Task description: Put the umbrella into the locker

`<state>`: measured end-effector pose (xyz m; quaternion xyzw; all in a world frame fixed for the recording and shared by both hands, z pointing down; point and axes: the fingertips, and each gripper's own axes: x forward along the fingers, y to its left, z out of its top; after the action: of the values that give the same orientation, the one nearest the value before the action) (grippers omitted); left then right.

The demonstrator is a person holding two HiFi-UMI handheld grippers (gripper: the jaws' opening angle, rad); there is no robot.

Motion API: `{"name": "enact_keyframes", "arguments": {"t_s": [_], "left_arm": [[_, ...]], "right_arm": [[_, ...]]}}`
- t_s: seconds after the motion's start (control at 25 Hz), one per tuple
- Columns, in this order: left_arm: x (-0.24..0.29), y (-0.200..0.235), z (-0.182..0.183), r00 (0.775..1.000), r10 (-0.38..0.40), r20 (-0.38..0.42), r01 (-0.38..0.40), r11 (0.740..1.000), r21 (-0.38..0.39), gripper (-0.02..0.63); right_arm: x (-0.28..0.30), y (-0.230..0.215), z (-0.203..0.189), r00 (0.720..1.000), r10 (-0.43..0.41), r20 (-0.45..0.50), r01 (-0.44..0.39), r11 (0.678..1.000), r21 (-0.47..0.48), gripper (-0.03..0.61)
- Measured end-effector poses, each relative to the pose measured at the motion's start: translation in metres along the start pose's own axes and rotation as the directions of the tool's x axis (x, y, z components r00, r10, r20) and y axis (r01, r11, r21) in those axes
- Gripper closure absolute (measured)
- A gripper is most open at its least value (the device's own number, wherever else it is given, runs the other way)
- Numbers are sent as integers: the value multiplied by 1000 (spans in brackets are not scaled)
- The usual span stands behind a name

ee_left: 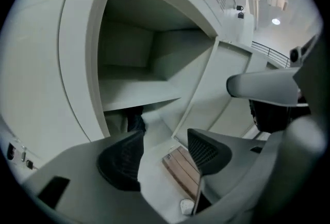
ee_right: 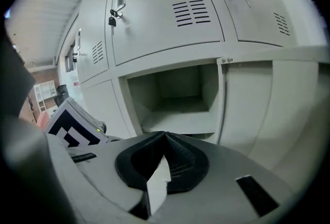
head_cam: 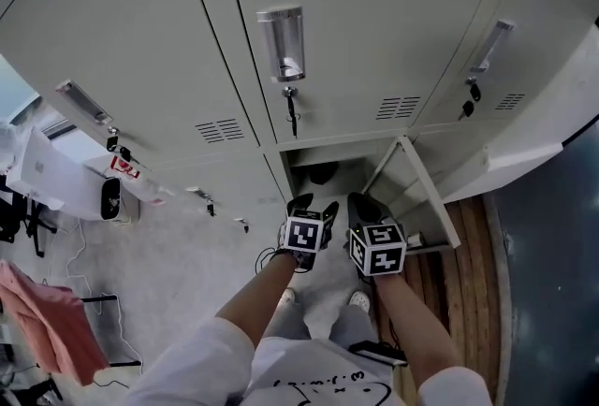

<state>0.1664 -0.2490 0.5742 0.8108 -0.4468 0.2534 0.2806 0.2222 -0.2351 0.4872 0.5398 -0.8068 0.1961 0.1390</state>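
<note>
- Head view: the left tongs and the right tongs are hanging side by side in front of the open locker. Its door is standing open to the right. A dark thing, likely the umbrella, is lying inside.
- Left gripper view: the left tongs are standing released, with nothing between them. The umbrella is showing as a dark shape under the shelf.
- Right gripper view: the right tongs are sitting clenched on nothing and facing the locker's opening. The umbrella is not showing here.
- Judging by this, the stowing step is looking done. The next move is likely calling for a push on the door's free edge to swing it shut, keeping it clear of the umbrella.
</note>
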Motion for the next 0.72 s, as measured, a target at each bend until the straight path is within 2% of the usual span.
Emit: {"name": "enact_keyframes", "arguments": {"t_s": [0.12,0.24,0.32,0.36,0.48,0.72], "left_arm": [[-24,-7,8,1000,-12,3,12,1000,-11,327],[-44,-12,24,999,-23,41,24,1000,-18,364],[-57,-18,33,997,-35,69,35,999,2,382],[-65,-21,37,996,-40,82,39,999,16,411],[-88,-27,54,990,-51,132,43,997,66,467],[-131,-26,86,966,-50,252,23,994,111,586]], "right_arm": [[-11,11,14,999,31,-11,-31,999,-9,568],[-25,18,31,998,56,-7,-56,998,-20,568],[-35,21,39,998,69,-1,-69,998,-1,568],[-40,23,43,997,80,2,-80,997,13,568],[-51,37,58,989,147,24,-148,988,45,568],[-71,53,93,977,200,74,-196,979,-58,568]]}}
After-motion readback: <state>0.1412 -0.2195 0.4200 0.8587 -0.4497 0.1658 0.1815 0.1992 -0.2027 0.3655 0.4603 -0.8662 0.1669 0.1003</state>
